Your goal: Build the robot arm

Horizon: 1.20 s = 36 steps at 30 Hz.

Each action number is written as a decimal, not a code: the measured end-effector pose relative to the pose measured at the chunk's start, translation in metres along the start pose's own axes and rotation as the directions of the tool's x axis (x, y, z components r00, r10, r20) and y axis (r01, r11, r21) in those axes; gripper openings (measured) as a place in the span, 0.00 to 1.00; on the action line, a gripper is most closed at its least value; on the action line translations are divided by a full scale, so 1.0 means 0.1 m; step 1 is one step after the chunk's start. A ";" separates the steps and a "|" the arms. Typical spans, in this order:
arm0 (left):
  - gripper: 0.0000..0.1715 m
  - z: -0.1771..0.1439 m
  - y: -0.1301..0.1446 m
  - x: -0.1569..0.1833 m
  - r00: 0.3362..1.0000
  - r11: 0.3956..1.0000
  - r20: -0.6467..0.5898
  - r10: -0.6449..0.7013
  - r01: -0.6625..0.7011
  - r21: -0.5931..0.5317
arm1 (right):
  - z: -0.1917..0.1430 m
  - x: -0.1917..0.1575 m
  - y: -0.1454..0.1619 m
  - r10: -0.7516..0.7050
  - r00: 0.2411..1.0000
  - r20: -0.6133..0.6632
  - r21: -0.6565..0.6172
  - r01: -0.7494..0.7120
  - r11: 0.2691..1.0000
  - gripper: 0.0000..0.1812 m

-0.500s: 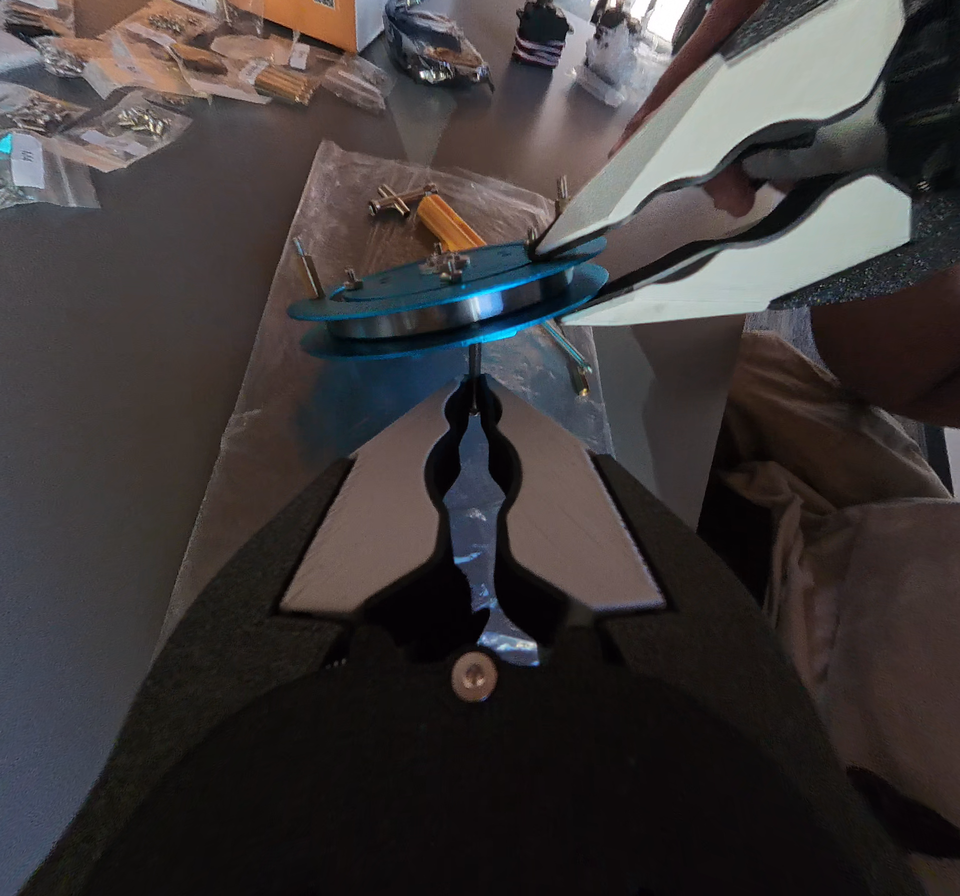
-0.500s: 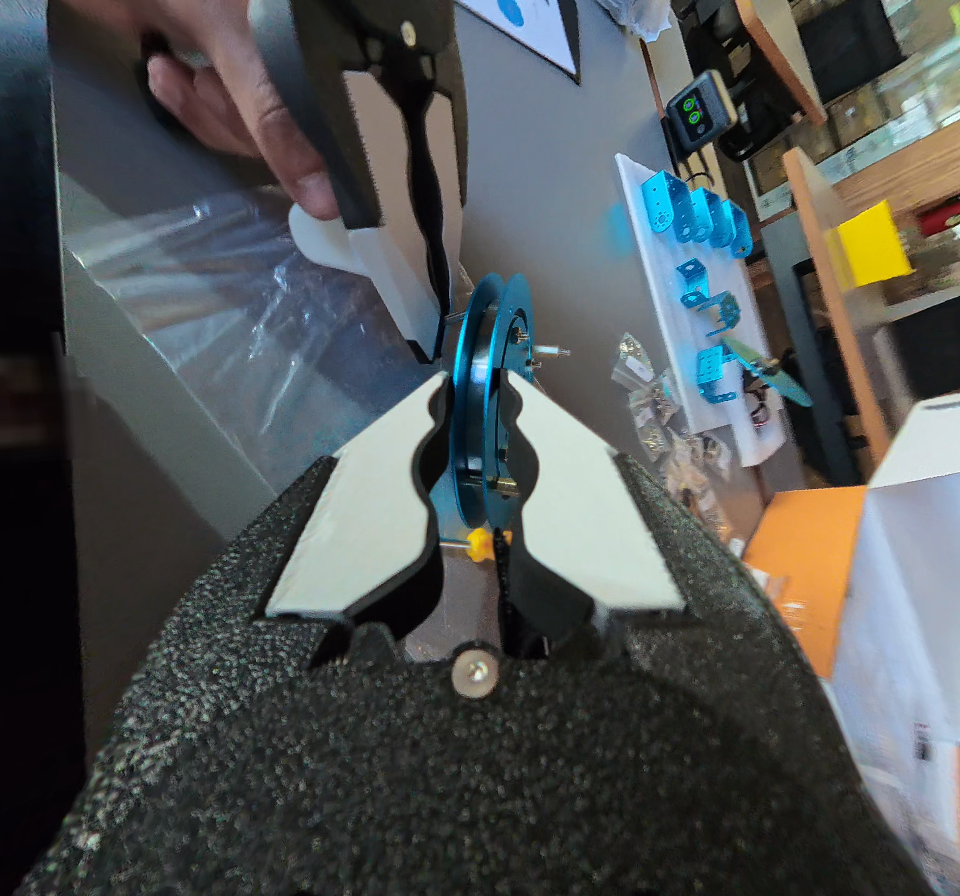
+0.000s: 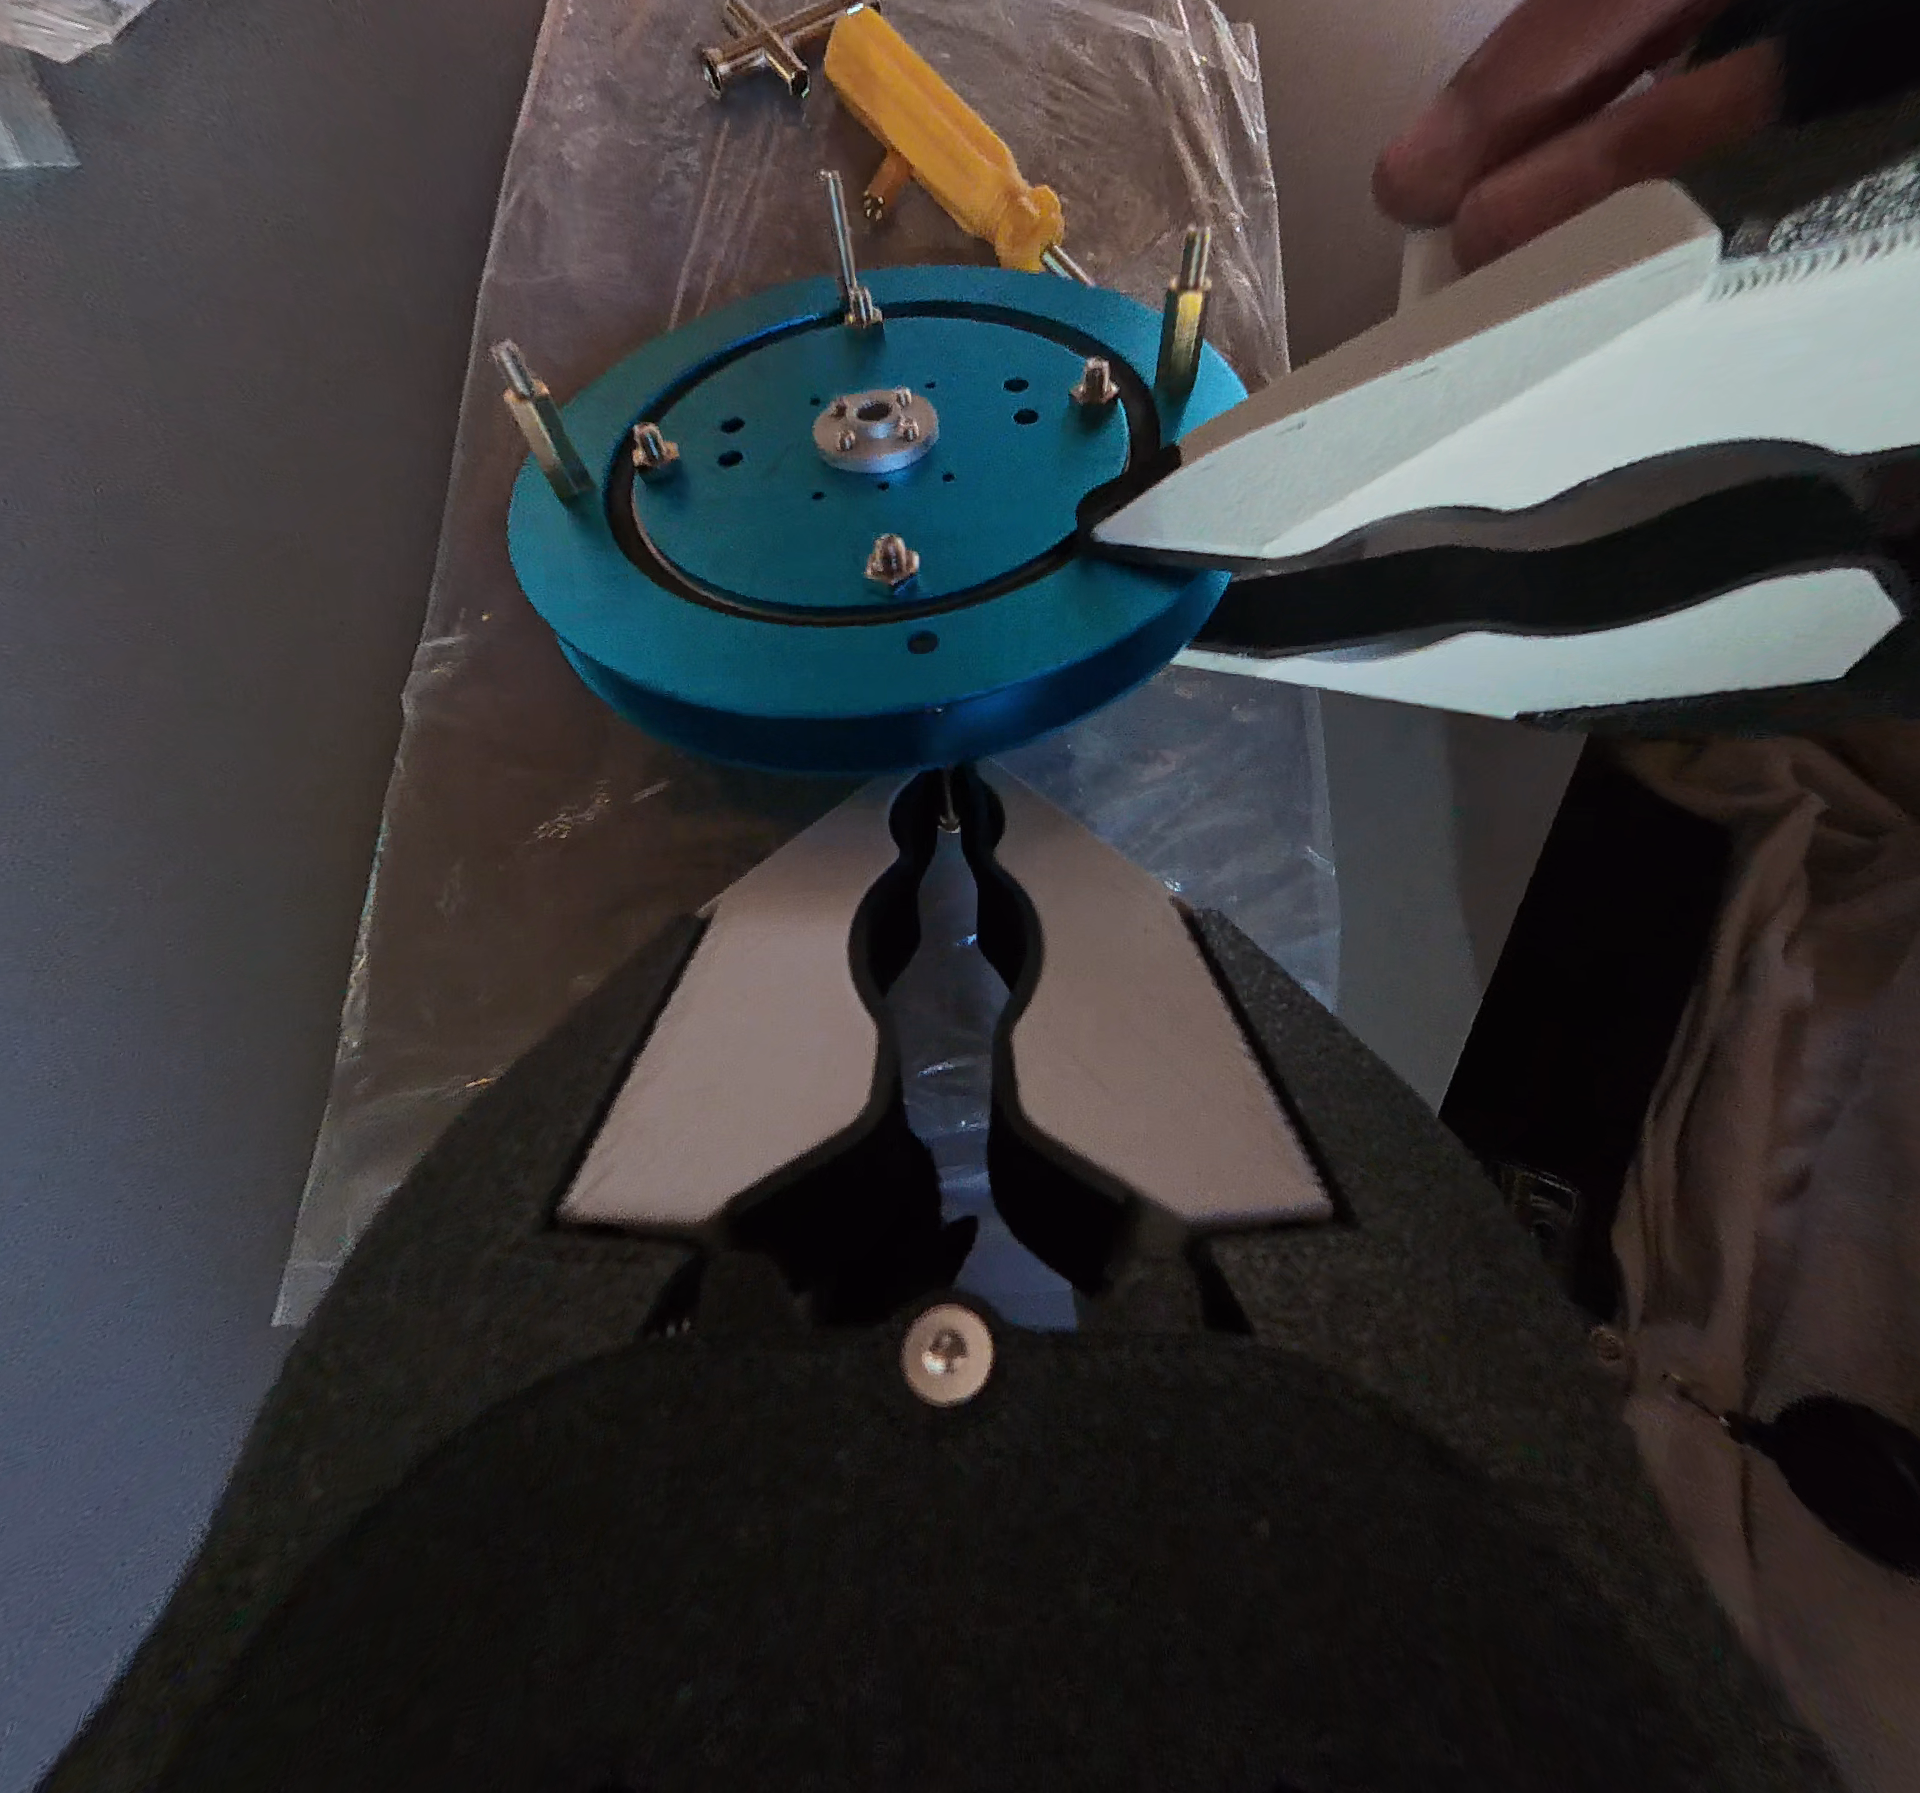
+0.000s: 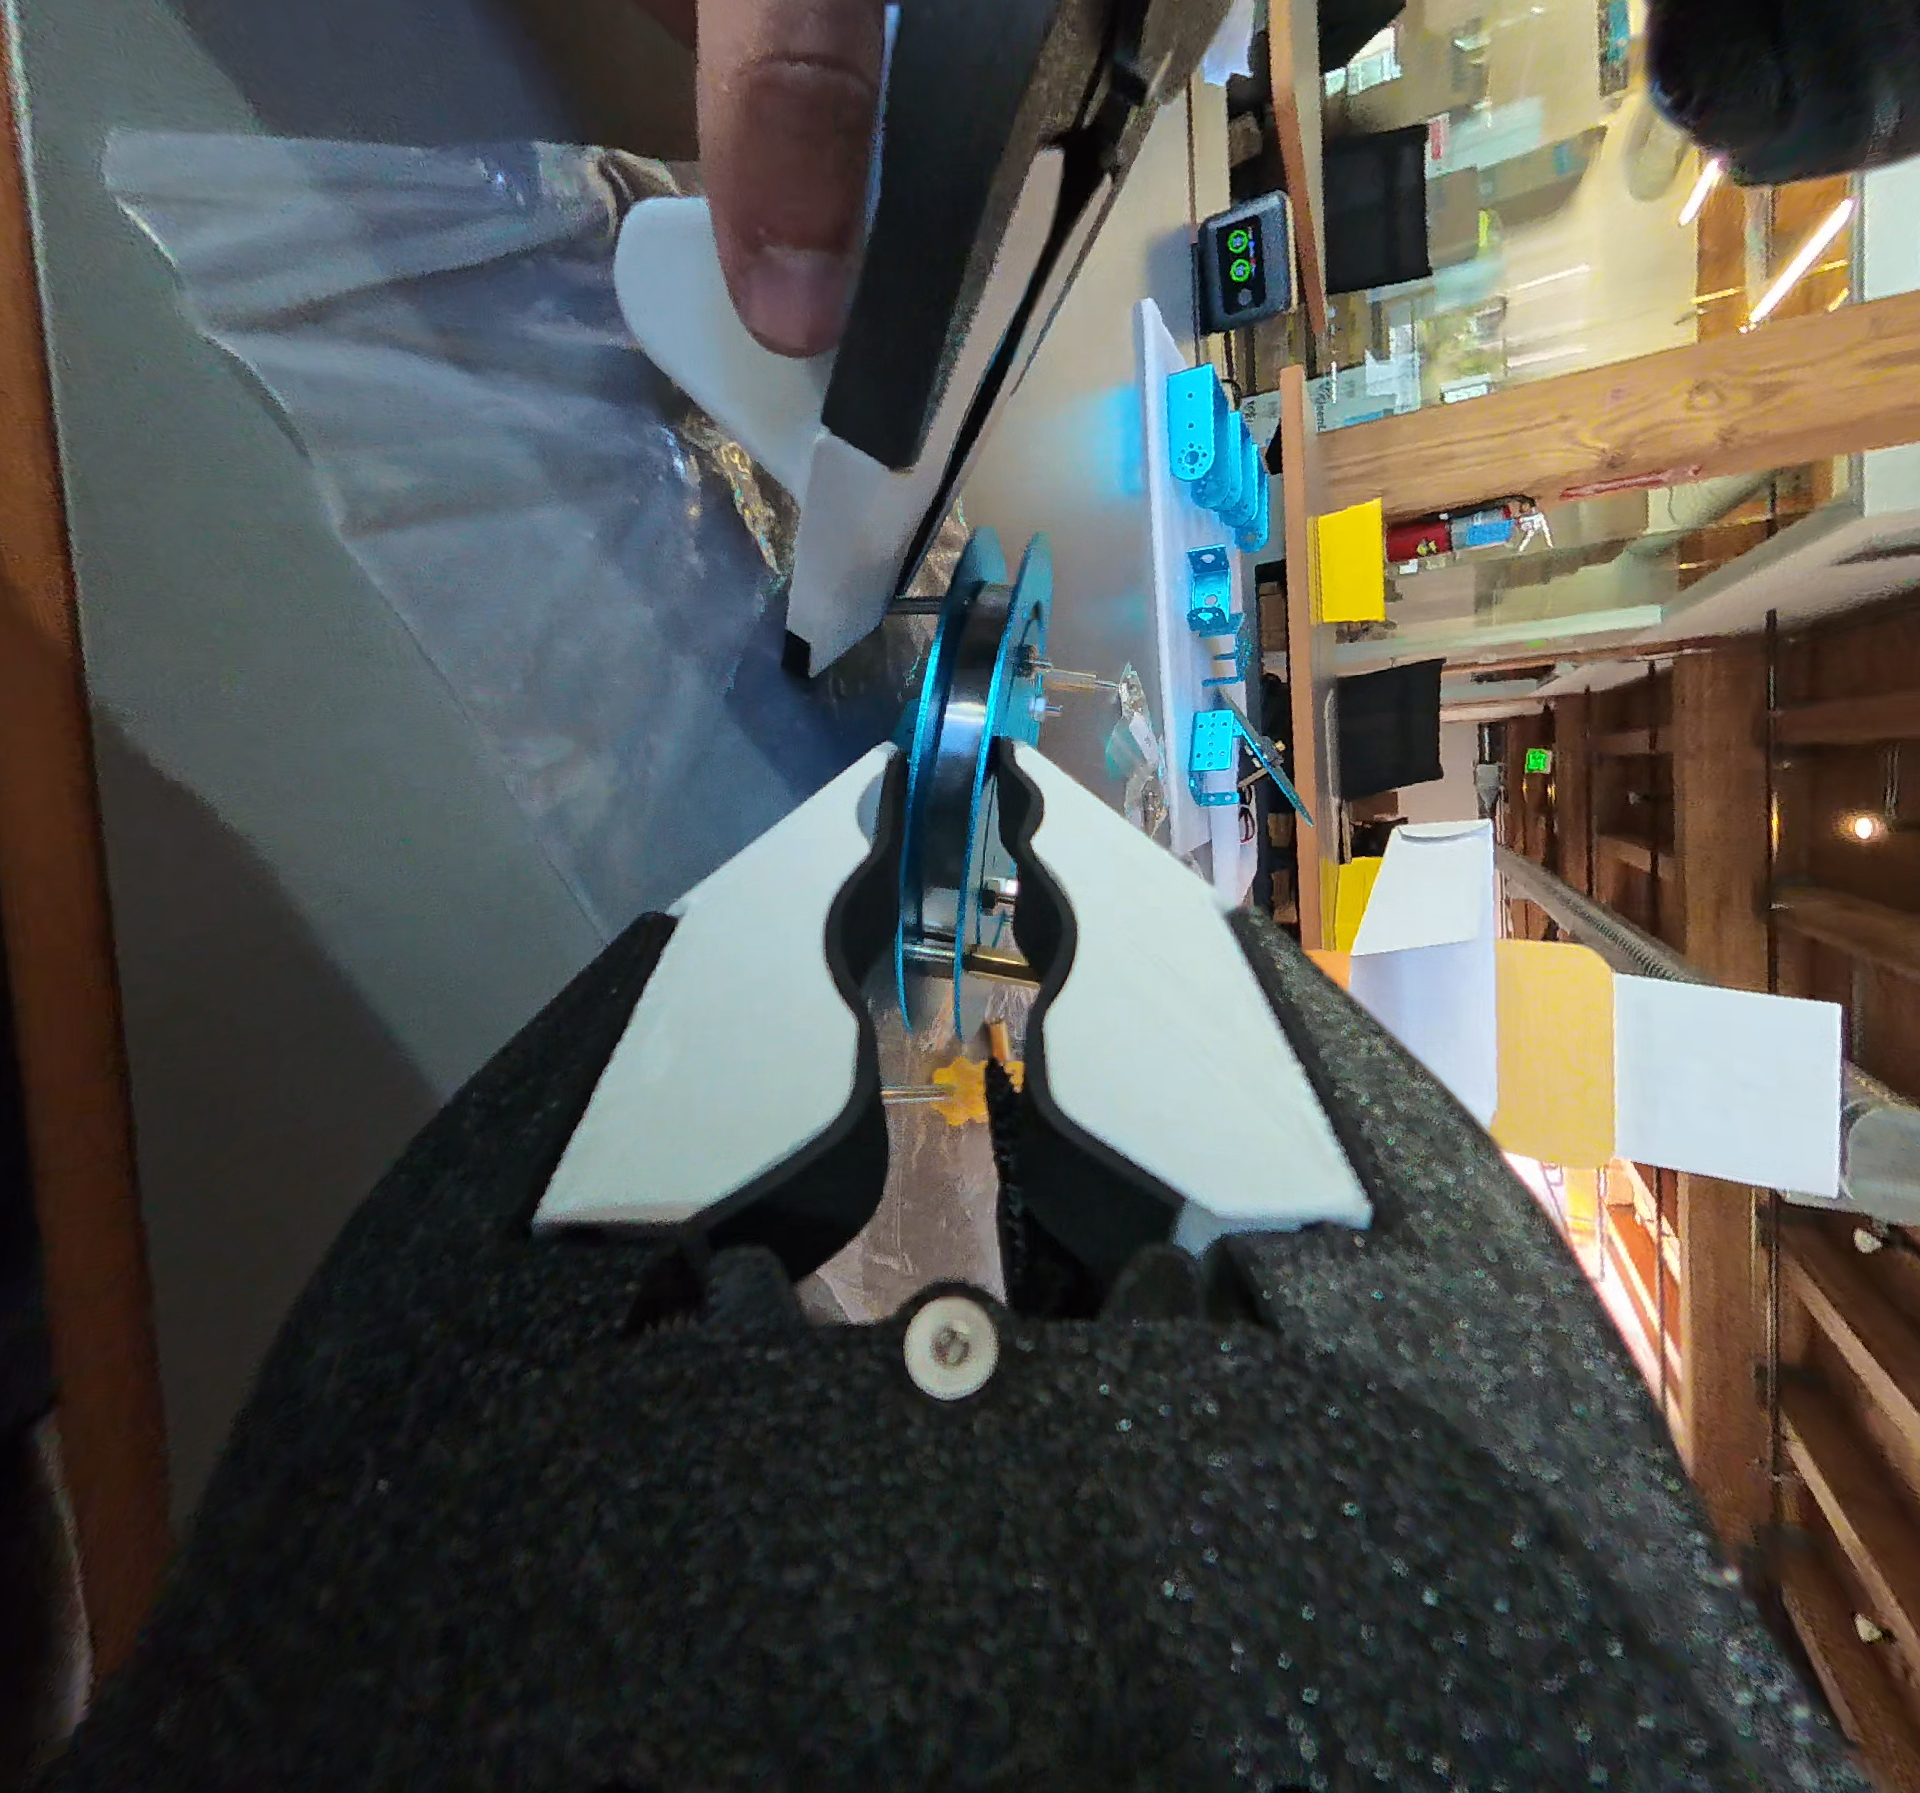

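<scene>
A: What lies beneath everything?

B: A grey table, with a clear plastic sheet spread long-ways away from the left camera.

A: And above the sheet?

B: A blue disc assembly: two round plates stacked with a gap between. In the left wrist view its flat face looks up and toward the camera, axis near vertical. In the right wrist view the camera is rolled, so the discs appear edge-on.

A: Who holds it?

B: The right gripper, fingers clamped over the rim, one on each outer face. The left gripper is below the near edge, jaws nearly together, pinching a thin metal pin that sticks down from the underside.

A: Smaller parts?

B: A yellow screwdriver lies beyond the disc, handle pointing away to the left, beside a metal cross wrench. Brass standoffs stand up from the rim, and a silver hub sits at the centre.
</scene>
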State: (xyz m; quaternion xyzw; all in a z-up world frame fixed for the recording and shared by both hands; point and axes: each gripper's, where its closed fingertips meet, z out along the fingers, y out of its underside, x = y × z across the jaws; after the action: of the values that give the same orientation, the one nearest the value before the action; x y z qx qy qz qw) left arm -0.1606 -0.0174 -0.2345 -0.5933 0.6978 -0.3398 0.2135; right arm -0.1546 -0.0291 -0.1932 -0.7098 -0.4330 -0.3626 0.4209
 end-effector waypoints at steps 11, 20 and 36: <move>0.01 -0.03 0.03 0.02 0.999 0.999 -0.021 0.034 -0.034 -0.008 | 0.02 -0.03 0.09 -0.254 0.963 -0.086 -0.065 0.249 0.966 0.08; 0.01 -0.07 0.00 0.03 0.997 0.997 -0.005 0.074 -0.073 0.016 | 0.05 0.02 0.03 -0.066 0.994 -0.085 0.012 0.067 0.998 0.07; 0.00 -0.22 -0.36 -0.11 0.994 0.963 0.037 -0.105 0.093 0.252 | 0.06 0.33 0.15 0.260 0.964 -0.051 0.034 -0.258 0.965 0.07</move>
State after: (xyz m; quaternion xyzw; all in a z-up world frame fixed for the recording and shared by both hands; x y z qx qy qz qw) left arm -0.1493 -0.0039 -0.1946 -0.6040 0.6135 -0.4203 0.2865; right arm -0.1280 -0.0176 -0.1706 -0.7442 -0.3297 -0.3181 0.4861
